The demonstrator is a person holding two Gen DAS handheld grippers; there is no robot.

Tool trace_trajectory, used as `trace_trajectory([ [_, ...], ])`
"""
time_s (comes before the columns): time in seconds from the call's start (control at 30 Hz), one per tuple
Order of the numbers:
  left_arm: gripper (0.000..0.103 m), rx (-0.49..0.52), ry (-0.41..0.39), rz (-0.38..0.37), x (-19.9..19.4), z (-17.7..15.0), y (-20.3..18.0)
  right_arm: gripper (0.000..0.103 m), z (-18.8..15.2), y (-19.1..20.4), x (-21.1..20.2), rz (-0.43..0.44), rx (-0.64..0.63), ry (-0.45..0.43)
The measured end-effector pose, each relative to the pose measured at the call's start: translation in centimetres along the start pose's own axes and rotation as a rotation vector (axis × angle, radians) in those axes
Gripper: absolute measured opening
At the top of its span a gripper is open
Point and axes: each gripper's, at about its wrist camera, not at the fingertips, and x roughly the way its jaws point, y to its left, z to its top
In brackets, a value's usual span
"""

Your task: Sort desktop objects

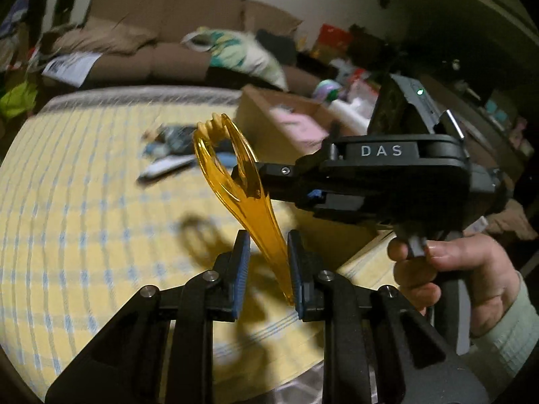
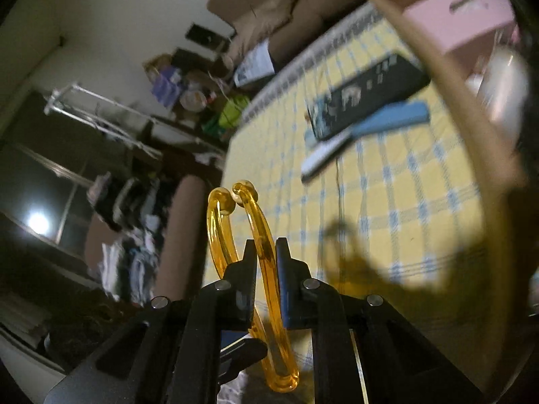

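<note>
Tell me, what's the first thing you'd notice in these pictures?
The shiny orange plastic tongs, held up in the air over the yellow checked tablecloth. The right gripper pinches one arm near their looped top, and the left gripper's pads sit on either side of their narrow tail. Behind them a cardboard box holds something pink.

A bed under a yellow checked cover bore a cardboard box. Just beside the box lay a black remote, a blue bar and a white stick.
</note>
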Motion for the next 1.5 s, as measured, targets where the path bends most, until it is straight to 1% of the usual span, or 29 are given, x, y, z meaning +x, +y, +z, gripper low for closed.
trace_trajectory([
  [0.13, 0.021, 0.014, 0.007, -0.073, 1.9, 3.0, -2.5, 0.01, 1.7, 0.0, -4.4, -0.005, -0.005, -0.094],
  [0.23, 0.021, 0.024, 0.022, -0.131, 3.9, 5.5, -4.8, 0.01, 3.0, -1.3, -7.6, -0.009, 0.03, -0.158],
  [0.3, 0.021, 0.065, 0.04, -0.139, 5.6, 7.3, -6.7, 0.01, 4.2, -2.9, -10.1, -0.001, 0.067, -0.203],
  [0.37, 0.021, 0.104, 0.061, -0.134, 7.5, 9.3, -8.3, 0.01, 5.7, -4.2, -11.6, 0.01, 0.107, -0.239],
  [0.4, 0.021, 0.116, 0.07, -0.131, 8.4, 10.1, -8.8, 0.01, 6.7, -4.7, -12.1, -0.001, 0.109, -0.248],
  [0.5, 0.021, 0.133, 0.088, -0.116, 11.2, 12.4, -9.7, 0.01, 9.5, -6.4, -12.6, -0.036, 0.132, -0.237],
  [0.6, 0.021, 0.132, 0.121, -0.089, 14.4, 14.1, -9.2, 0.01, 11.9, -8.2, -12.0, -0.068, 0.162, -0.205],
  [0.77, 0.021, 0.138, 0.185, -0.019, 19.0, 15.4, -7.3, 0.01, 14.9, -11.5, -9.6, -0.107, 0.237, -0.153],
  [0.83, 0.02, 0.155, 0.202, 0.015, 20.2, 15.6, -6.7, 0.01, 15.7, -12.1, -8.7, -0.138, 0.232, -0.14],
  [0.9, 0.02, 0.17, 0.224, 0.05, 21.2, 15.4, -6.3, 0.01, 16.3, -12.2, -7.6, -0.197, 0.208, -0.112],
  [1.0, 0.021, 0.189, 0.251, 0.1, 22.3, 15.2, -5.7, 0.01, 16.6, -12.3, -6.2, -0.286, 0.172, -0.068],
  [1.03, 0.021, 0.188, 0.252, 0.105, 22.4, 15.1, -5.5, 0.01, 16.6, -12.2, -6.0, -0.31, 0.157, -0.062],
  [1.17, 0.023, 0.151, 0.22, 0.082, 20.6, 14.9, -4.8, 0.012, 16.1, -12.0, -6.3, -0.356, 0.135, -0.06],
  [1.23, 0.033, 0.134, 0.206, 0.09, 19.4, 14.7, -4.2, 0.012, 15.8, -11.7, -6.9, -0.371, 0.13, -0.063],
  [1.3, 0.04, 0.121, 0.193, 0.094, 18.0, 14.5, -3.6, 0.012, 15.6, -11.4, -7.5, -0.393, 0.121, -0.072],
  [1.37, 0.047, 0.113, 0.183, 0.115, 16.4, 14.1, -2.9, 0.012, 15.1, -10.6, -8.1, -0.412, 0.1, -0.073],
  [1.4, 0.057, 0.107, 0.178, 0.123, 15.6, 13.9, -2.5, 0.013, 14.9, -10.3, -8.4, -0.419, 0.09, -0.073],
  [1.43, 0.067, 0.099, 0.172, 0.129, 14.7, 13.6, -2.0, 0.019, 14.7, -9.8, -8.7, -0.426, 0.076, -0.074],
  [1.47, 0.069, 0.09, 0.162, 0.136, 13.6, 13.2, -1.4, 0.024, 14.5, -9.1, -9.1, -0.436, 0.05, -0.074],
  [1.5, 0.073, 0.083, 0.157, 0.144, 12.7, 12.9, -0.8, 0.033, 14.2, -8.5, -9.2, -0.44, 0.029, -0.075],
])
